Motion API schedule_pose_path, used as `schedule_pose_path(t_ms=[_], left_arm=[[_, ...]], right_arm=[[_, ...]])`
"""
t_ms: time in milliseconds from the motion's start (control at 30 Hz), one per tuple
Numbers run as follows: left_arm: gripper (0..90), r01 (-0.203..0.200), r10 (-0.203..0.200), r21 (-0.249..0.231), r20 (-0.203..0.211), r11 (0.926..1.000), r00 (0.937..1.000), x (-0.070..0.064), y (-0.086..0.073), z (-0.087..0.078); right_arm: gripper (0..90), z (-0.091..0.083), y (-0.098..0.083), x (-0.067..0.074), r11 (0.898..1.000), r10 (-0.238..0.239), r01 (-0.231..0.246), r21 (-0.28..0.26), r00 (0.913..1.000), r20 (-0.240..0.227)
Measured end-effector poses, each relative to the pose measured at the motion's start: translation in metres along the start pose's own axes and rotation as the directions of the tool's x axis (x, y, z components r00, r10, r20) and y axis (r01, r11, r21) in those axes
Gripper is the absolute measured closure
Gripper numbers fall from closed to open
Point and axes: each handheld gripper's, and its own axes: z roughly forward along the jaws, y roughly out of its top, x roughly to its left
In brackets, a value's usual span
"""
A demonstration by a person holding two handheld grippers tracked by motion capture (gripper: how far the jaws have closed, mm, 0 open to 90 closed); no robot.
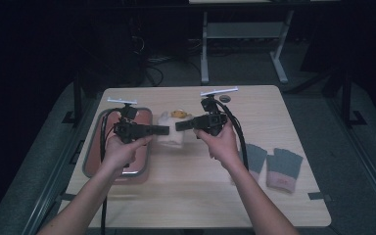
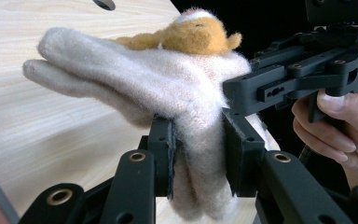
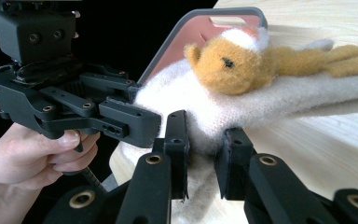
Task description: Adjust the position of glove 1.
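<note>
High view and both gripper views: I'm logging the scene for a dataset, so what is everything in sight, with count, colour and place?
Table: one, light wood, centre.
Tray: one, grey rim with pink inside, table's left side.
Cream glove: one, cream, orange animal figure on it, clamped between both claws above the table.
Grey gloves: two, grey with pink cuffs, table's right side.
Round dark object: one, far edge, too small to identify.
Left claw: one, black, shut on the cream glove.
Right claw: one, black, shut on the cream glove.
</note>
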Motion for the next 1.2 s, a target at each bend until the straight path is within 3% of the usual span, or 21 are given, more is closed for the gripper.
schedule_pose_path(t_ms=[533,967,1200], left_arm=[[67.0,-0.02,0.02,-0.017,-0.014,0.9996,0.9997,0.001,0.007,-0.026],[67.0,-0.013,0.012,-0.04,-0.032,0.9991,0.9994,0.008,0.011,-0.049],[66.9,-0.012,0.009,-0.052,-0.063,0.9986,0.998,0.012,0.011,-0.063]], right_arm=[[76.2,0.011,0.012,0.02,1.0,-0.025,0.025,0.0,0.9996,-0.013],[76.2,0.026,0.029,0.035,0.999,-0.052,0.052,0.015,0.9984,-0.023],[75.9,0.038,0.036,0.043,0.998,-0.063,0.064,0.027,0.9974,-0.034]])
